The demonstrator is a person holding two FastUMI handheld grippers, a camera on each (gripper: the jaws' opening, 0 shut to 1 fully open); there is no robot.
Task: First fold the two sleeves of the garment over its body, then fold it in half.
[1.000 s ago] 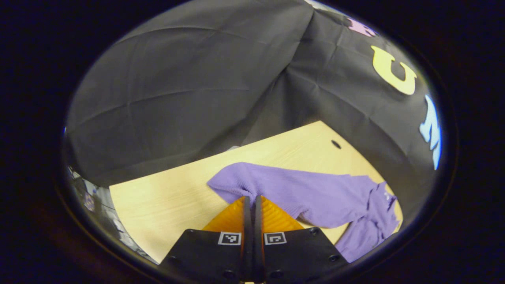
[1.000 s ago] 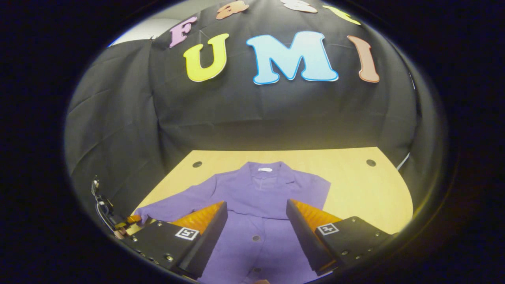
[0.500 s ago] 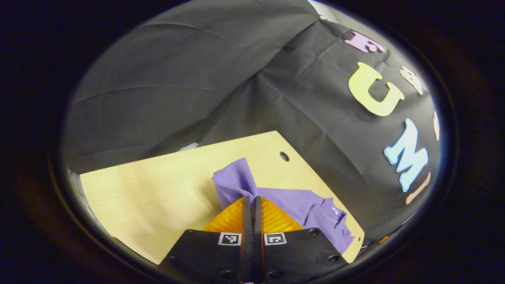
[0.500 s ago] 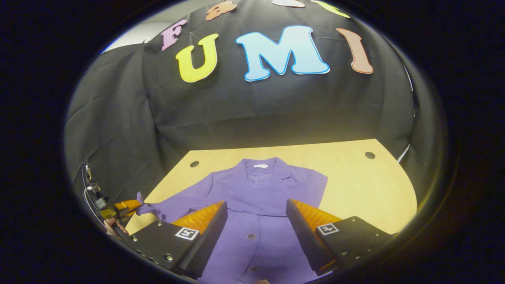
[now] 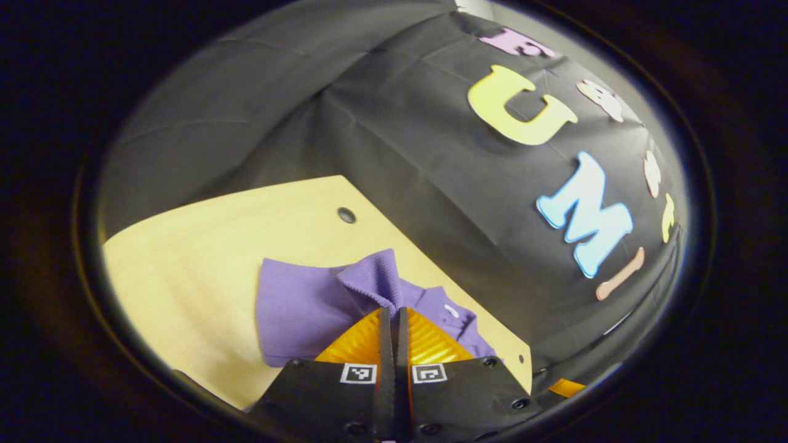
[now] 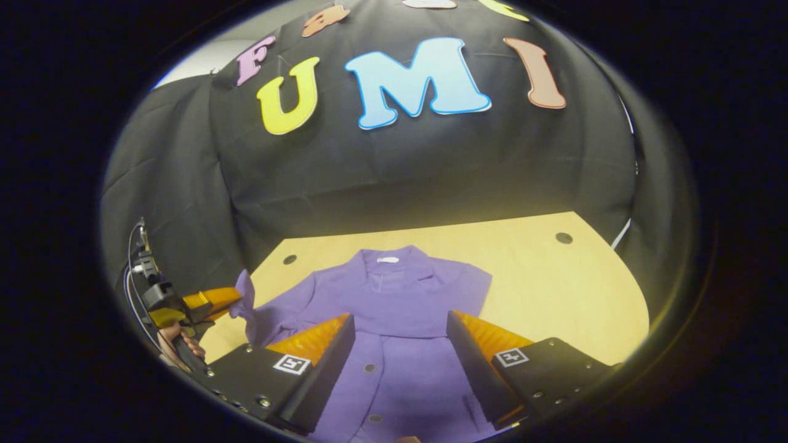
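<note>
On the wooden table [image 6: 554,289], left gripper [image 5: 394,315] pinches the purple garment's [image 6: 394,295] sleeve cuff [image 5: 372,280]; right gripper [image 6: 399,335] hovers open.

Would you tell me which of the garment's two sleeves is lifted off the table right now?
The sleeve on the left in the right gripper view, pinched in the left tongs. The other sleeve already lies folded flat over the garment's body.
</note>
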